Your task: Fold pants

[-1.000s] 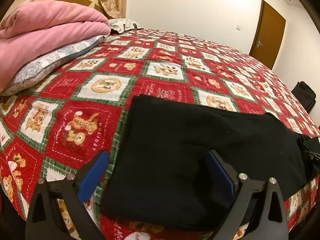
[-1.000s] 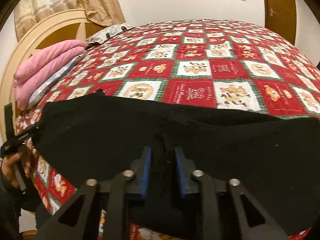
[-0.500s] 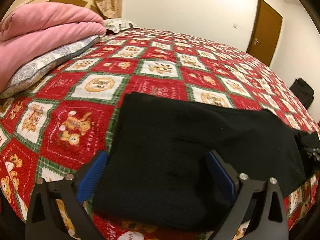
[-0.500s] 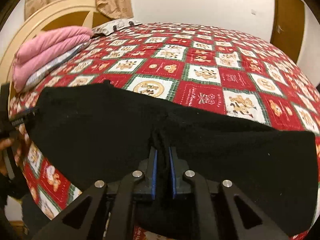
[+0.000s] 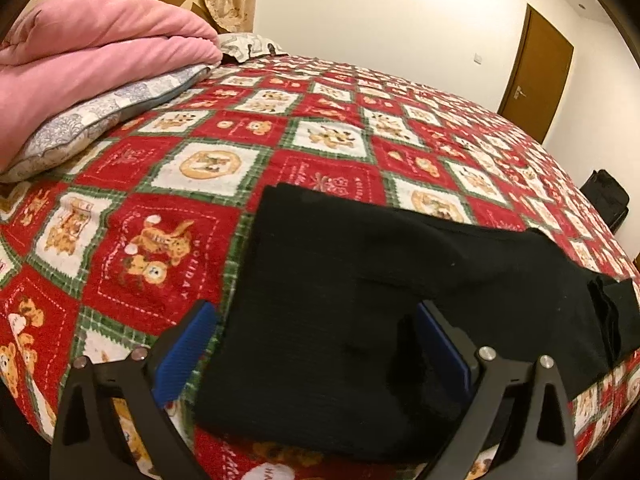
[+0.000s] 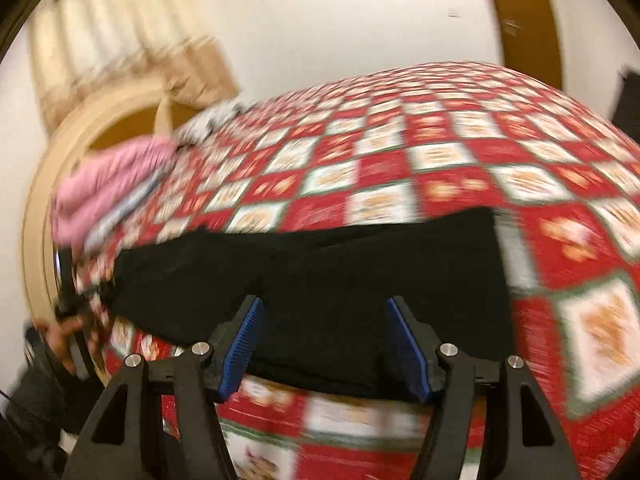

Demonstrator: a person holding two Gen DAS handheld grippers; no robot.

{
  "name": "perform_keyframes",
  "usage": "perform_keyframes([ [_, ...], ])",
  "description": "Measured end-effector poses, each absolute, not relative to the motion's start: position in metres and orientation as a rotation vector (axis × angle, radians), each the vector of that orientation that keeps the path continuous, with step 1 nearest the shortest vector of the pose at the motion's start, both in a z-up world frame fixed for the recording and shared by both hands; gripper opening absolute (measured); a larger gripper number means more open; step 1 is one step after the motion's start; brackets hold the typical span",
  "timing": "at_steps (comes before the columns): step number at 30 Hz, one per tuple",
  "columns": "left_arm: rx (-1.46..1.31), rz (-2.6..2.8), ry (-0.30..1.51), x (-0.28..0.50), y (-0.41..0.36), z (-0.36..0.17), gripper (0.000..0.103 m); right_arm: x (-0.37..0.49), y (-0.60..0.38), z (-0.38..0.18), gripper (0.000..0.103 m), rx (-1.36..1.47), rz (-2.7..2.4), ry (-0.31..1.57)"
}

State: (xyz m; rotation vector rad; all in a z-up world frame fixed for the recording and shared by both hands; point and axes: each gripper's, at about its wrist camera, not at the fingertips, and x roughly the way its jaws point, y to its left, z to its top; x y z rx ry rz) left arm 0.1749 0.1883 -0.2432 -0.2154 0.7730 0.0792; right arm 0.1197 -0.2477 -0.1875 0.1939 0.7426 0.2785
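On bed | right gripper point(image 6: 324, 344) jaws just opened, released pants point(image 6: 320, 264)

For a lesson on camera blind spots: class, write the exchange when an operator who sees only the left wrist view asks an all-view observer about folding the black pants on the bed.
Operator: I cannot see the right gripper. How does it stand?
Observer: The right gripper has just been opening its jaws. They stand apart above the black pants, pads clear of the cloth.
Operator: Is the person visible anywhere?
Observer: Only a hand, blurred, at the pants' left end, gripping the handle of the left gripper.
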Motion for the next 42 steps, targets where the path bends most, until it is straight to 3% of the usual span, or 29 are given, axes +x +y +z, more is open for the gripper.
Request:
perform_keyframes([
  [8, -0.189, 0.09, 0.772, 0.174, 0.184, -0.245, 0.1, 0.115, -0.341, -0.197, 0.065, 0.536, 0.284, 0.712],
  [12, -0.201, 0.087, 0.776, 0.174, 0.186, -0.243, 0.1, 0.129, -0.334, -0.218, 0.065, 0.461, 0.209, 0.845],
  [17, -0.156, 0.118, 0.771, 0.174, 0.185, -0.244, 0.1, 0.122, -0.317, -0.199, 0.065, 0.422, 0.297, 0.775],
  [21, -0.168, 0.094, 0.766, 0.174, 0.185, -0.241, 0.1, 0.133, -0.314, -0.231, 0.065, 0.373, 0.208, 0.909],
  [30, -0.168, 0.121, 0.778, 0.173, 0.19, -0.245, 0.1, 0.131, -0.309, -0.169, 0.065, 0.321, 0.22, 0.71],
  [38, -0.13, 0.072, 0.771, 0.174, 0.176, -0.247, 0.1, 0.191, -0.318, -0.23, 0.065, 0.483, 0.249, 0.835],
  [42, -0.141, 0.059, 0.765, 0.174, 0.177, -0.248, 0.101, 0.176, -0.318, -0.209, 0.065, 0.466, 0.258, 0.775],
])
